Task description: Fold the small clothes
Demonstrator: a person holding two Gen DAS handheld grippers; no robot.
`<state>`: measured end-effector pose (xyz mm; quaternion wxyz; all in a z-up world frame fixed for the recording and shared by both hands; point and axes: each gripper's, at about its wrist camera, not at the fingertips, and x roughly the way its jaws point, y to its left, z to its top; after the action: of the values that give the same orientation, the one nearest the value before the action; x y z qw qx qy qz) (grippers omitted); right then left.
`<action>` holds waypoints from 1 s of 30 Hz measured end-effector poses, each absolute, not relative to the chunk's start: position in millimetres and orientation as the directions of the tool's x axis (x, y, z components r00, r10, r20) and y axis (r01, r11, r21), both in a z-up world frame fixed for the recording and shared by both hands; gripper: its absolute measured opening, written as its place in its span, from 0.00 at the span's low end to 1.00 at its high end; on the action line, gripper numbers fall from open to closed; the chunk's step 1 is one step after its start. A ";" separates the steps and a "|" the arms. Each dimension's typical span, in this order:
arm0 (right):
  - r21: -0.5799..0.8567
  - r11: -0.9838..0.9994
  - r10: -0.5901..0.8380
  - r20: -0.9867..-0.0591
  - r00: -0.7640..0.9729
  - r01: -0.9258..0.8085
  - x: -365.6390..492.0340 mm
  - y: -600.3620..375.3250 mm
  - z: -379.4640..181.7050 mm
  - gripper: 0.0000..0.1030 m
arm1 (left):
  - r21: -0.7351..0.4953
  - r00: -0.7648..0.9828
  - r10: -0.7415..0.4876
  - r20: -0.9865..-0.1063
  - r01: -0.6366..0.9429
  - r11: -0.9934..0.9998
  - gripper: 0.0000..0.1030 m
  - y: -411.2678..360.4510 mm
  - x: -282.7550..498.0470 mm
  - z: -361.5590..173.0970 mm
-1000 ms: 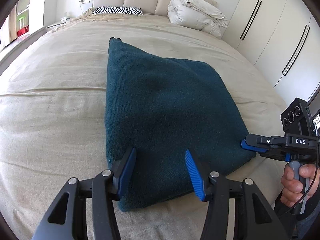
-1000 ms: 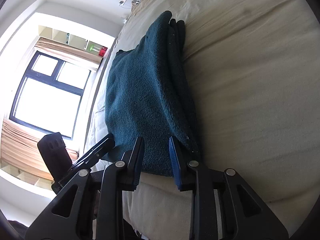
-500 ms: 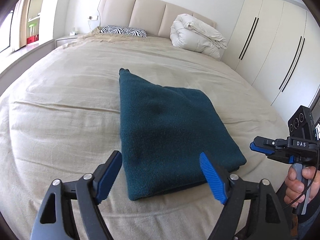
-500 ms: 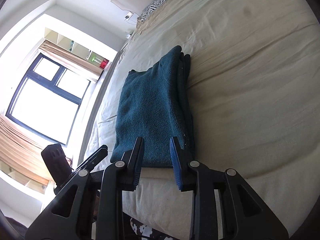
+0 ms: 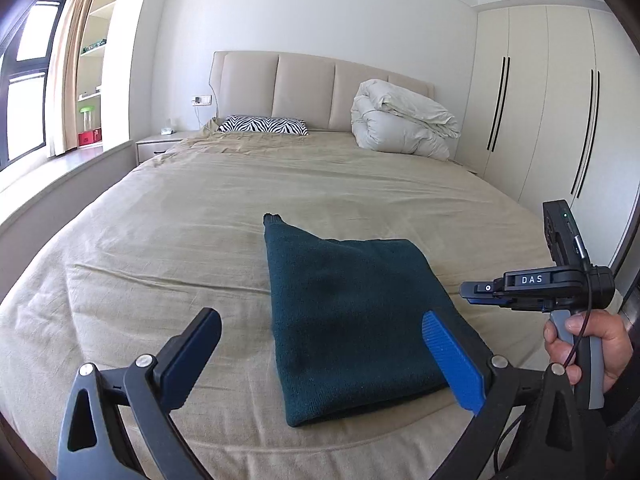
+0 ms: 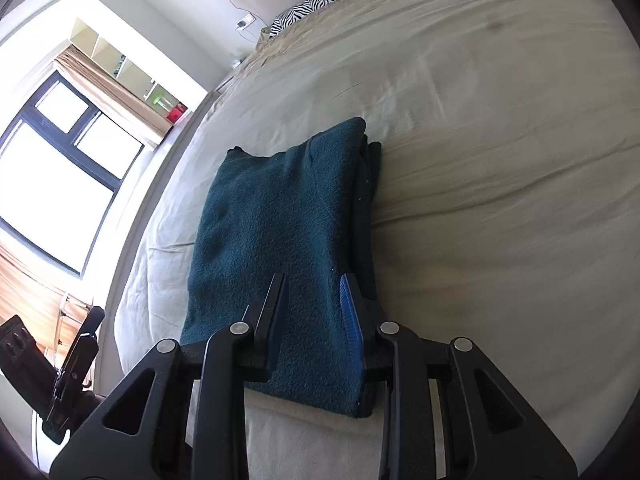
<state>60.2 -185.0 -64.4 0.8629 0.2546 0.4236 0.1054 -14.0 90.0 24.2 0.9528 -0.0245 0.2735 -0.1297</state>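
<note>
a wide bed (image 5: 192,216) covered with a creased beige sheet (image 6: 500,128) carries everything. near its foot lies a folded dark teal knit garment (image 5: 352,312), flat on the sheet, several layers stacked at one edge. at the head end a zebra-print pillow (image 5: 262,125) lies against the padded headboard (image 5: 304,88), and beside it sits a bundled white duvet (image 5: 400,124). a small dark mark (image 6: 497,23) on the sheet may be a stain.

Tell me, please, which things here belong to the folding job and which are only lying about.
For the job:
- folded teal garment
- left gripper
- right gripper

Only lying about:
- zebra pillow
- rolled white duvet
- bed sheet
</note>
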 end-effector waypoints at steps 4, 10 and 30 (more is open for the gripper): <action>0.542 0.840 0.414 -0.633 0.654 -0.008 53.2 -179.0 -50.8 0.26 | -0.077 0.885 -0.183 -0.428 0.166 0.983 1.00 94.2 -31.7 41.4; 0.473 0.880 0.309 -0.640 0.703 0.044 39.2 -179.3 -50.4 0.71 | 0.018 0.985 -0.049 -0.165 0.053 0.998 1.00 91.6 -60.9 81.4; 0.090 0.979 -0.169 -0.150 0.974 0.184 -91.1 -154.8 80.8 1.00 | 0.118 0.952 0.103 -0.287 -0.071 0.990 1.00 87.9 -44.9 125.1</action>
<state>-91.1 -154.8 80.9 0.9921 0.0519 0.0711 -0.0891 -44.9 87.9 125.1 0.9866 0.0533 0.1479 0.0442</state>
